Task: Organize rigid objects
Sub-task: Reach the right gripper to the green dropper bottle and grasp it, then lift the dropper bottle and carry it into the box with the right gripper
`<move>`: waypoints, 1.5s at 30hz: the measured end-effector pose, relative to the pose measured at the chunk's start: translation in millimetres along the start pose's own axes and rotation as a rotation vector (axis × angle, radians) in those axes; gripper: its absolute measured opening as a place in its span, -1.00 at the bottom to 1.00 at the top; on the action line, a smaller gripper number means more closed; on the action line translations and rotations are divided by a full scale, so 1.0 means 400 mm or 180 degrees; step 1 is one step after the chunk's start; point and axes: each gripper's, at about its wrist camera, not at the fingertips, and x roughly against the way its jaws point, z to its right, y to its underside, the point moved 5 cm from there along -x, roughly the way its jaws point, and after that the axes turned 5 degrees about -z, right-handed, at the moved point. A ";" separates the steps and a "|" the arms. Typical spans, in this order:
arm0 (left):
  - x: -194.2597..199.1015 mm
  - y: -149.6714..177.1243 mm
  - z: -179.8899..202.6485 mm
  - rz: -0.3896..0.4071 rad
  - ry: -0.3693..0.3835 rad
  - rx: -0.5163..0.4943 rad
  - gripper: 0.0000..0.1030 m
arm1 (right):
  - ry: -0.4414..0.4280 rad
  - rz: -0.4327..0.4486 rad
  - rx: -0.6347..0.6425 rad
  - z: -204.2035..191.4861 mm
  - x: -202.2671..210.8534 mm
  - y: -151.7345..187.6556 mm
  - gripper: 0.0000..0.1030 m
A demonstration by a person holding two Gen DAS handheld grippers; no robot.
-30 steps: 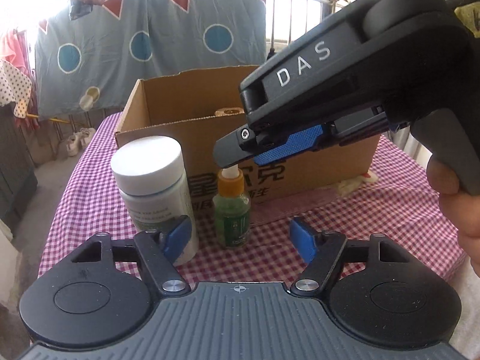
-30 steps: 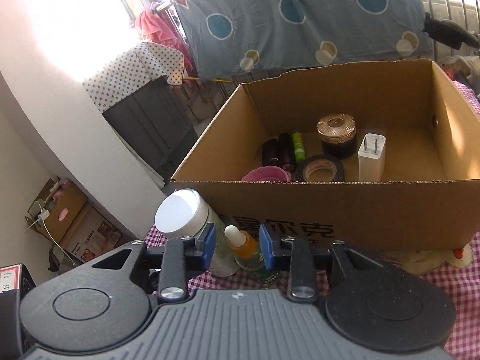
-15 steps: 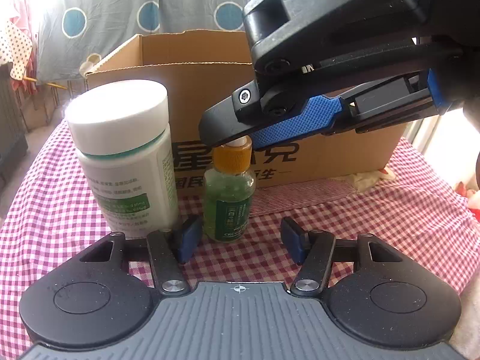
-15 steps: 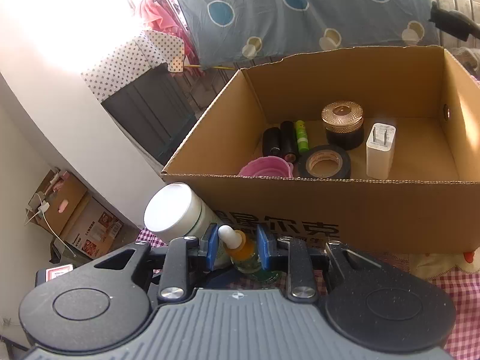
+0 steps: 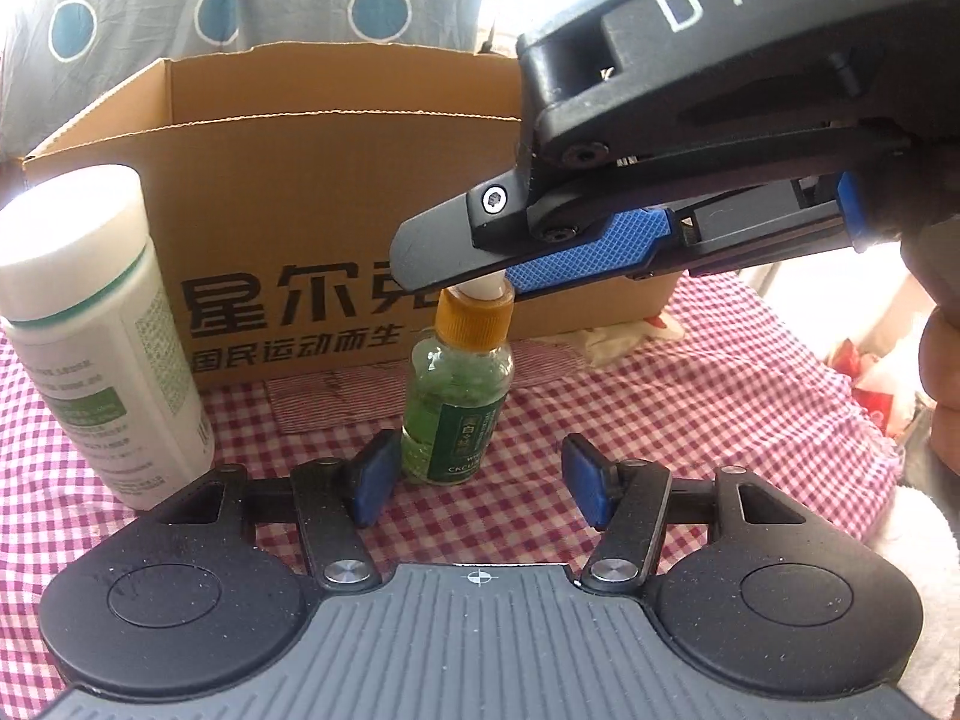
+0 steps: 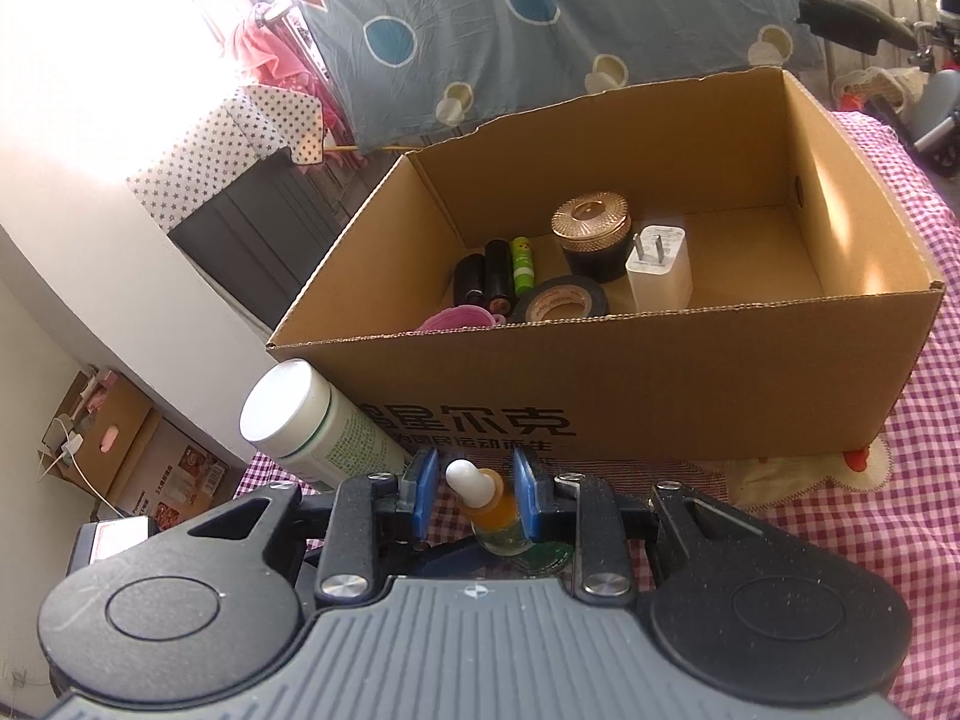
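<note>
A small green dropper bottle (image 5: pixel 453 405) with an orange collar and white tip stands on the checked cloth in front of the cardboard box (image 5: pixel 300 228). My right gripper (image 6: pixel 474 495) comes down over it, jaws open on either side of its neck (image 6: pixel 486 495), the right pad close to the collar. It also shows in the left wrist view (image 5: pixel 480 276), over the bottle top. My left gripper (image 5: pixel 474 483) is open and empty, low on the cloth just in front of the bottle. A tall white pill bottle (image 5: pixel 90 336) stands to the left.
The box (image 6: pixel 660 396) holds a tape roll (image 6: pixel 561 300), a white plug adapter (image 6: pixel 660 270), a gold-lidded jar (image 6: pixel 591 234), dark cylinders, a green tube and something pink. A folded checked cloth (image 5: pixel 360 390) lies by the box. The table's left edge drops to the floor.
My left gripper has moved lower and closer to the bottles. My right gripper has come down around the dropper bottle's neck, with its jaws still apart.
</note>
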 end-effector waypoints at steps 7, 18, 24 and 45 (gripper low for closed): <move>-0.023 -0.021 -0.002 -0.0054 -0.0139 -0.0031 0.15 | -0.0003 -0.0012 -0.0055 0.015 -0.004 0.003 -0.40; -0.037 -0.033 -0.007 -0.0055 -0.0231 -0.0063 0.02 | 0.0155 -0.0055 0.0154 0.002 -0.020 0.012 -0.38; -0.032 -0.036 -0.015 -0.0048 -0.0220 -0.0041 -0.21 | 0.0141 -0.0026 0.0153 0.007 -0.022 0.010 -0.38; 0.089 -0.103 0.064 0.0316 -0.0355 -0.0369 -0.38 | -0.0080 0.0361 0.0301 -0.042 0.120 -0.030 -0.51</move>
